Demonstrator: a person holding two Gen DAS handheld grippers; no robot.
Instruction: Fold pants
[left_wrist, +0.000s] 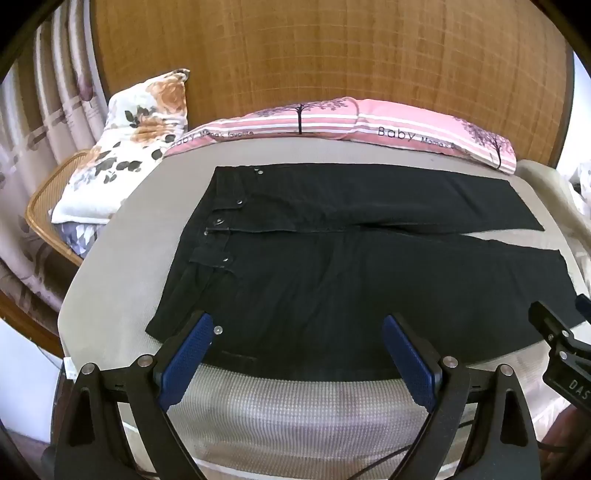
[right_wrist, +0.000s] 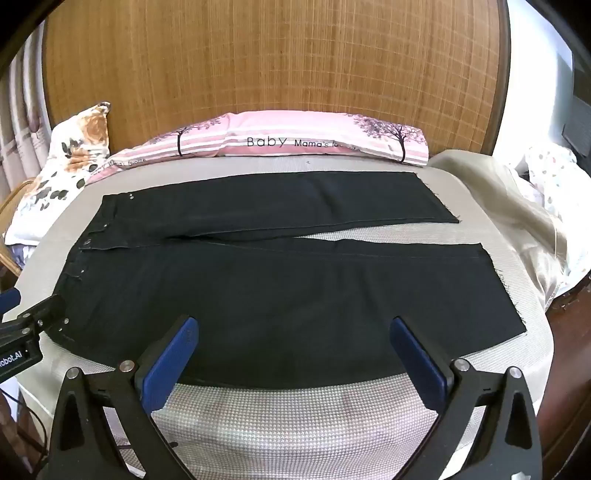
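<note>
Black pants lie flat and spread out on the bed, waistband to the left, both legs running right with a narrow gap between them. They show the same way in the right wrist view. My left gripper is open, its blue pads above the near edge of the pants by the waist end. My right gripper is open above the near edge of the near leg. Neither holds cloth. The right gripper's tip shows at the right edge of the left wrist view.
The bed has a grey-beige checked cover. A pink "Baby" pillow lies along the far side under a woven headboard. A floral pillow and rattan chair stand at left. Rumpled beige bedding lies at right.
</note>
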